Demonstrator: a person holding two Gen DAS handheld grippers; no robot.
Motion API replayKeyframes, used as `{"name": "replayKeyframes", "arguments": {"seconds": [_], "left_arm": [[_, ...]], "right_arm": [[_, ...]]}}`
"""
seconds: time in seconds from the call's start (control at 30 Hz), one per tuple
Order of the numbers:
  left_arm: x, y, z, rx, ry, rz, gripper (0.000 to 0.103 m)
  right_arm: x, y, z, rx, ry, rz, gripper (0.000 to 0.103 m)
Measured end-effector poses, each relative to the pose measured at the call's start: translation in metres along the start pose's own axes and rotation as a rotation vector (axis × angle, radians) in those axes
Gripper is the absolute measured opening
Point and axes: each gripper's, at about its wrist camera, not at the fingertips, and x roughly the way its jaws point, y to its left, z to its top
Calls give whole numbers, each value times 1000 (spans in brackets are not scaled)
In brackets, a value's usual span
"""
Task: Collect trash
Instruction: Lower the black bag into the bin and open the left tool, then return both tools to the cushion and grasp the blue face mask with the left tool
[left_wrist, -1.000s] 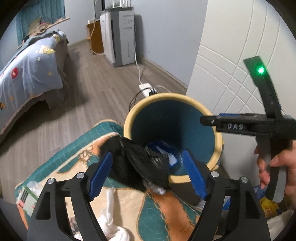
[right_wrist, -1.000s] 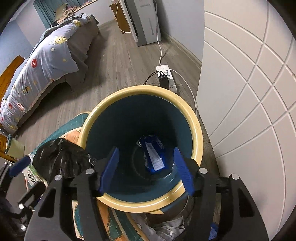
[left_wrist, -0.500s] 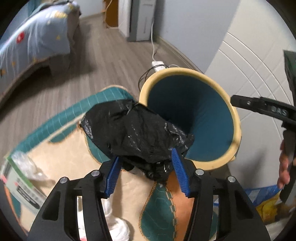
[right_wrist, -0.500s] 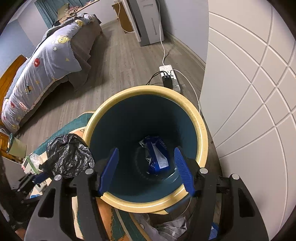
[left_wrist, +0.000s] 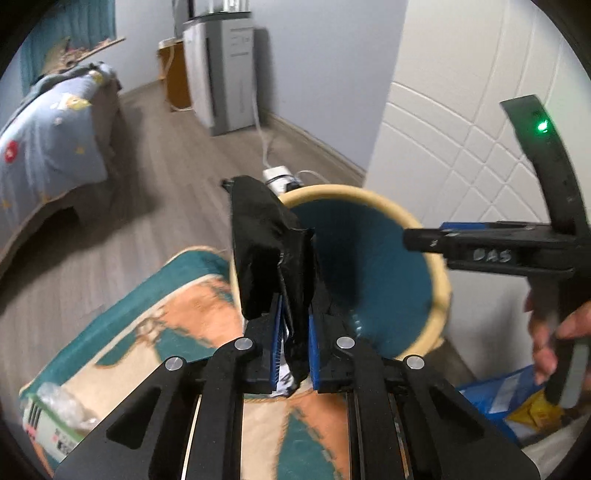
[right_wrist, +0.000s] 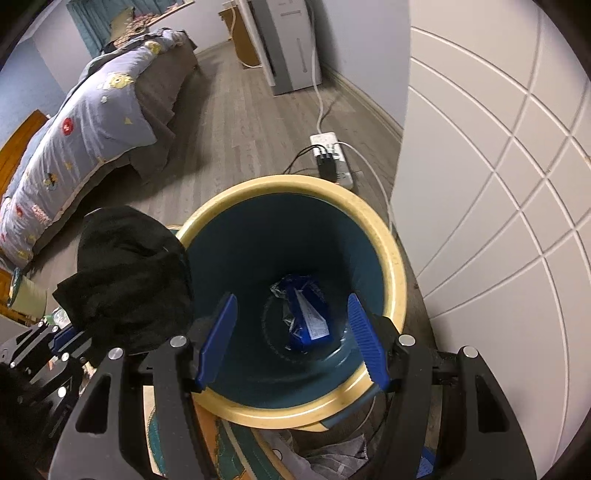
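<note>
A crumpled black plastic bag stands up between the blue pads of my left gripper, whose jaws are closing and pinch its lower part. The bag hangs just left of the bin, a teal bucket with a cream rim. From the right wrist, the same bag sits beside the rim, with the left gripper under it. My right gripper hovers open over the bin mouth with nothing between its fingers. A blue wrapper lies on the bin's bottom.
The bin stands at a corner of a teal and orange rug, against a white panelled door. A power strip with cables lies behind it. A barcoded carton and blue and yellow packets lie nearby. A bed stands at far left.
The left jaws have closed from wide apart onto the black bag, which now stands bunched and upright next to the bin rim. The right gripper has stayed over the bin.
</note>
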Motion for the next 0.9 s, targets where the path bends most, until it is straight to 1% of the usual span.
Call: {"name": "replayKeyframes", "arguments": {"seconds": [0.03, 0.1, 0.13, 0.17, 0.2, 0.23, 0.27, 0.3, 0.33, 0.37, 0.4, 0.43, 0.47, 0.5, 0.53, 0.57, 0.67, 0.7, 0.77, 0.9], "left_arm": [[1, -3, 1, 13, 3, -16, 14], [3, -11, 2, 50, 12, -20, 23], [3, -13, 0, 62, 9, -11, 25], [1, -13, 0, 67, 6, -5, 32], [-2, -12, -1, 62, -2, 2, 45], [-5, -10, -1, 54, -11, 5, 53], [-8, -8, -3, 46, -23, 10, 62], [-15, -4, -4, 31, -37, 22, 67], [-18, -1, -5, 22, -42, 29, 67], [-23, 4, -5, 11, -46, 38, 69], [-29, 8, -6, -1, -49, 54, 82], [-38, 13, -8, -14, -62, 75, 90], [-46, 16, -9, -21, -80, 95, 96], [-59, 21, -13, -30, -107, 116, 96], [-71, 27, -15, -43, -116, 135, 97], [-77, 31, -17, -52, -118, 148, 97], [-108, 53, -34, -96, -127, 217, 98], [-123, 63, -42, -116, -131, 248, 98], [-144, 78, -56, -146, -142, 285, 98], [-191, 111, -86, -223, -156, 377, 98]], "right_arm": [[0, -2, 0, 8, 0, -12, 62], [0, -7, -1, 26, 2, -31, 62], [1, -8, -1, 32, 4, -35, 63], [1, -10, -1, 38, 6, -39, 67], [2, -11, -1, 43, 8, -46, 69], [2, -12, -1, 43, 8, -48, 71], [2, -12, -1, 43, 7, -48, 72], [2, -10, -1, 40, 6, -45, 73], [1, -9, -1, 35, 6, -43, 77], [1, -7, -1, 29, 5, -42, 84], [0, -5, -1, 19, 1, -41, 89], [-2, -2, -1, 9, -3, -43, 98], [-3, -1, -1, 2, -9, -44, 97], [-6, 1, 0, -10, -20, -38, 97], [-8, 3, 0, -17, -26, -32, 97], [-9, 4, 1, -22, -32, -29, 97], [-14, 16, -1, -57, -41, -20, 97], [-17, 22, -2, -78, -44, -22, 97], [-22, 35, -5, -112, -50, -20, 97], [-42, 79, -13, -209, -81, 18, 97]]}}
